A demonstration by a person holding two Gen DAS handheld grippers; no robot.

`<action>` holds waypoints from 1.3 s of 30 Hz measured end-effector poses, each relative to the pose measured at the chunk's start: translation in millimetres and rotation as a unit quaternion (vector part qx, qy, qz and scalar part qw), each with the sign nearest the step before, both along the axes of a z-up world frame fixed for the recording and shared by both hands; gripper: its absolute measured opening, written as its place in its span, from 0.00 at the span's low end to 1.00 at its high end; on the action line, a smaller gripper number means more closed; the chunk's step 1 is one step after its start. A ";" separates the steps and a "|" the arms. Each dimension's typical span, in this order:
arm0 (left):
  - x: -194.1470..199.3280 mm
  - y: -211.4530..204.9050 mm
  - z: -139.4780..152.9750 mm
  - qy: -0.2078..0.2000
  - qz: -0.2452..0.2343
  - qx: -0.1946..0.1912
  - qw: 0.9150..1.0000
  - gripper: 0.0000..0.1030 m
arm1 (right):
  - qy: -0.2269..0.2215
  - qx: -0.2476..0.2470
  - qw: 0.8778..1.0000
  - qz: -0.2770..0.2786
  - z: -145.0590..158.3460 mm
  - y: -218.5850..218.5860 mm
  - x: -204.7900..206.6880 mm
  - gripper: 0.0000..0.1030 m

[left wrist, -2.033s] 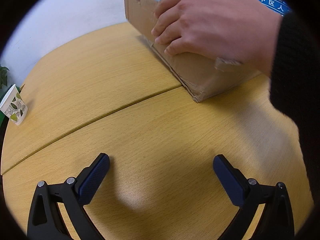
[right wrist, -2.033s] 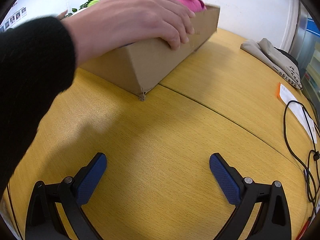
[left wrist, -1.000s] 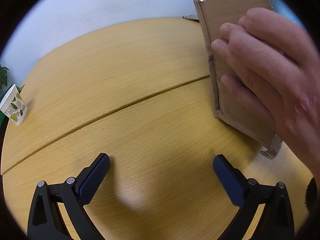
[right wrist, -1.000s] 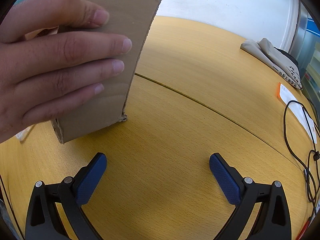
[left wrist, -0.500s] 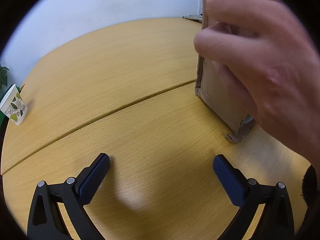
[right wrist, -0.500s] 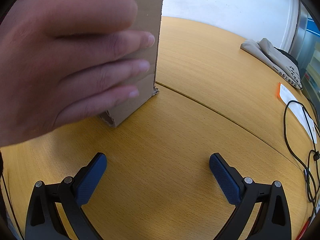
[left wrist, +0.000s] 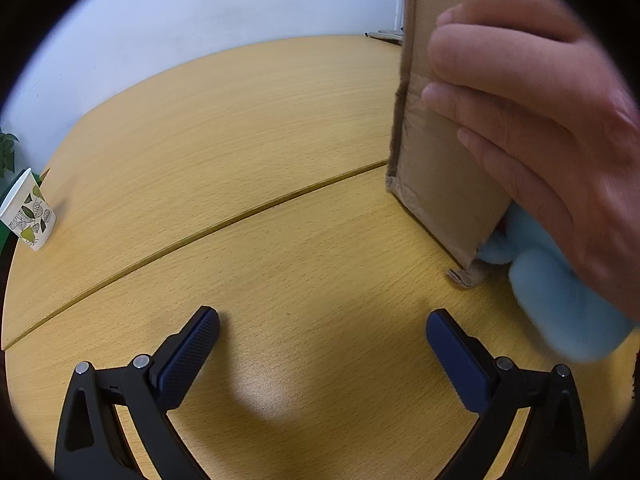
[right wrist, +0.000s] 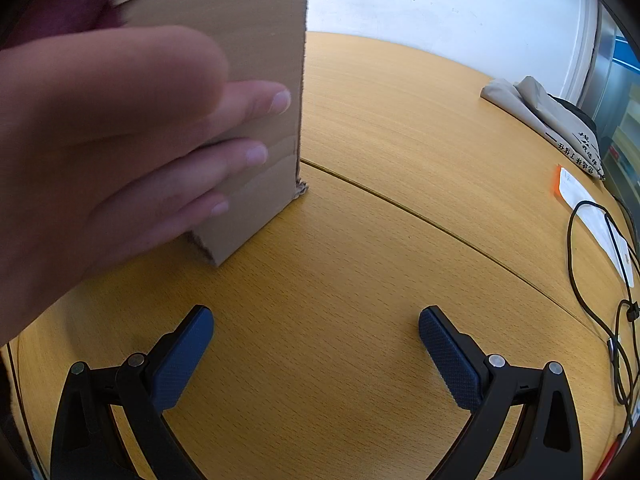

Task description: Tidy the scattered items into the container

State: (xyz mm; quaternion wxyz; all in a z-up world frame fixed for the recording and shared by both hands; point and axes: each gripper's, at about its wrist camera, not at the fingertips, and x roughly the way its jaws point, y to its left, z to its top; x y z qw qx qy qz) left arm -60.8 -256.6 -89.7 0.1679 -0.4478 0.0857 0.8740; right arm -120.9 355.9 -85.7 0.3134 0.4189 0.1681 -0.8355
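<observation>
A brown cardboard box (left wrist: pixel 436 184) stands tipped up on the wooden table, held by a person's hand (left wrist: pixel 532 120). A light blue plush toy (left wrist: pixel 560 300) spills out from under its lower edge at the right of the left wrist view. In the right wrist view the same box (right wrist: pixel 248 80) fills the upper left, with the hand (right wrist: pixel 120 152) pressed on its side and a dark pink soft item (right wrist: pixel 60 12) at its top. My left gripper (left wrist: pixel 322 342) and my right gripper (right wrist: pixel 316 338) both rest open and empty over the table, short of the box.
A leaf-patterned paper cup (left wrist: pixel 28 216) stands at the table's far left edge beside a green plant (left wrist: pixel 6 152). On the right in the right wrist view lie a folded grey cloth (right wrist: pixel 548 116), a paper slip with an orange edge (right wrist: pixel 588 208) and black cables (right wrist: pixel 600 280).
The hand has tipped the box from lying flat to standing on end, and the blue plush toy has come out at its bottom. Both grippers have stayed still.
</observation>
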 end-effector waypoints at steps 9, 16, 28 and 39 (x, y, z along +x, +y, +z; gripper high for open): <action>0.4 -1.8 1.8 0.000 0.000 0.000 1.000 1.00 | 0.000 0.000 1.000 0.000 0.2 -0.7 0.1 1.00; 0.3 -2.2 2.4 0.000 0.001 0.000 1.000 1.00 | 0.000 0.000 1.000 -0.001 0.2 -0.8 0.1 1.00; 0.5 -2.3 3.0 0.000 0.001 0.000 1.000 1.00 | 0.000 0.000 1.000 -0.001 0.1 -0.8 0.1 1.00; 0.5 -2.6 3.7 0.000 0.002 0.000 1.000 1.00 | 0.000 0.000 1.000 -0.002 -0.1 -0.7 -0.1 1.00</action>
